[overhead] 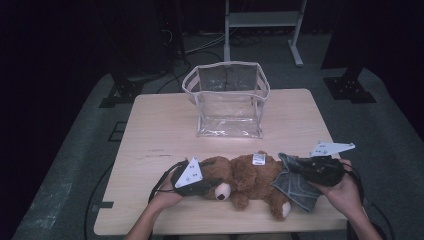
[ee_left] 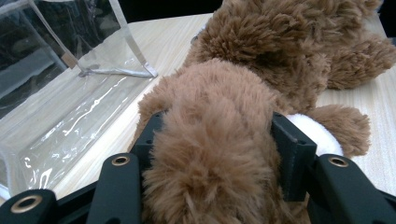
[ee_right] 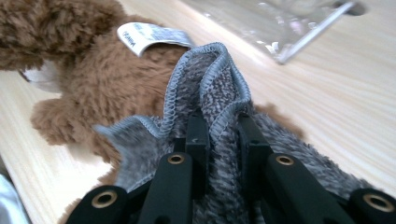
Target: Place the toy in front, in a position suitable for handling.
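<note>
A brown teddy bear (overhead: 250, 182) lies on its side in the lower middle of the frame, on the table (overhead: 160, 130). The left gripper (overhead: 212, 184) has its fingers squeezed on the bear's head. The right gripper (overhead: 292, 167) pinches a gray cloth (overhead: 297, 190) over the bear's legs. A clear bag (overhead: 227, 100) stands behind.

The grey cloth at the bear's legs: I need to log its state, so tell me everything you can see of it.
The grey cloth is a small, fuzzy, speckled piece with a lighter stitched hem. It lies crumpled over the brown teddy bear at its legs, near the table's front right edge. The right gripper is shut on a bunched fold of it, which stands up between the jaws, while the rest drapes loosely over bear and tabletop.
</note>
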### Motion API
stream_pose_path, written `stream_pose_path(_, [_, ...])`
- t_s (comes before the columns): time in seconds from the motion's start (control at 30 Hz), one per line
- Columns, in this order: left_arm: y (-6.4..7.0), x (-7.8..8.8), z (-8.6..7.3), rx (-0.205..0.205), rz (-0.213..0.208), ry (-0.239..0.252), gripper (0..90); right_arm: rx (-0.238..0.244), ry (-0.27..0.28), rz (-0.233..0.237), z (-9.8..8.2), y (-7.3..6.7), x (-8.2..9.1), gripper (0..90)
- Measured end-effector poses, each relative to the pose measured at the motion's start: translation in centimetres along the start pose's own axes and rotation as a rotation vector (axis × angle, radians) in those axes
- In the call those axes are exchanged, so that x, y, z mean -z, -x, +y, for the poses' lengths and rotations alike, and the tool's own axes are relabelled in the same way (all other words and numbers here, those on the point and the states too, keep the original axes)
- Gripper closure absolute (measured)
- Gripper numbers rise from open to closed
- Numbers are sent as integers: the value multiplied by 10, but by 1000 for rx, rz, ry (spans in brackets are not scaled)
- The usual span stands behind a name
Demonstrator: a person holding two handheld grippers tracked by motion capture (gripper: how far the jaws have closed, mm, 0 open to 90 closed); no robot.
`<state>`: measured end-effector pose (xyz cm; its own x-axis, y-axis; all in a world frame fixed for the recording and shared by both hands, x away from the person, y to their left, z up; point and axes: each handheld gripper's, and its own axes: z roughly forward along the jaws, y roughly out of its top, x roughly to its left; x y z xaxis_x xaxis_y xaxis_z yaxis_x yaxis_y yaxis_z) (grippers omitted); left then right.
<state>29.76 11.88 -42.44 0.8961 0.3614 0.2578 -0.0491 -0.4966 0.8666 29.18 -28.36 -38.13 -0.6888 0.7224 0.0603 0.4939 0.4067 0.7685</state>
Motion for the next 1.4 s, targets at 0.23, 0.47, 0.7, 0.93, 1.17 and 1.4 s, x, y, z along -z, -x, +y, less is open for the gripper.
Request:
stream_pose_path(0.23, [-1, 0, 0, 3, -5, 4, 465, 52, 81, 68, 35, -17, 10, 766])
stream_pose_path(0.47, [-1, 1, -2, 16, -13, 8, 462, 83, 43, 122, 52, -25, -30, 768])
stream_pose_path(0.7, [0, 0, 0, 19, -21, 13, 462, -53, 16, 100, 10, 8, -36, 772])
stream_pose_path(0.93, [1, -3, 3, 3, -20, 6, 460, -105, 69, 148, 18, 16, 7, 773])
stream_pose_path(1.17, [2, -4, 4, -5, -23, 5, 459, 39, 97, 236, 83, -27, 15, 773])
stream_pose_path(1.4, [4, -6, 5, -21, -27, 7, 459, 112, 1, 325, 125, -63, -40, 773])
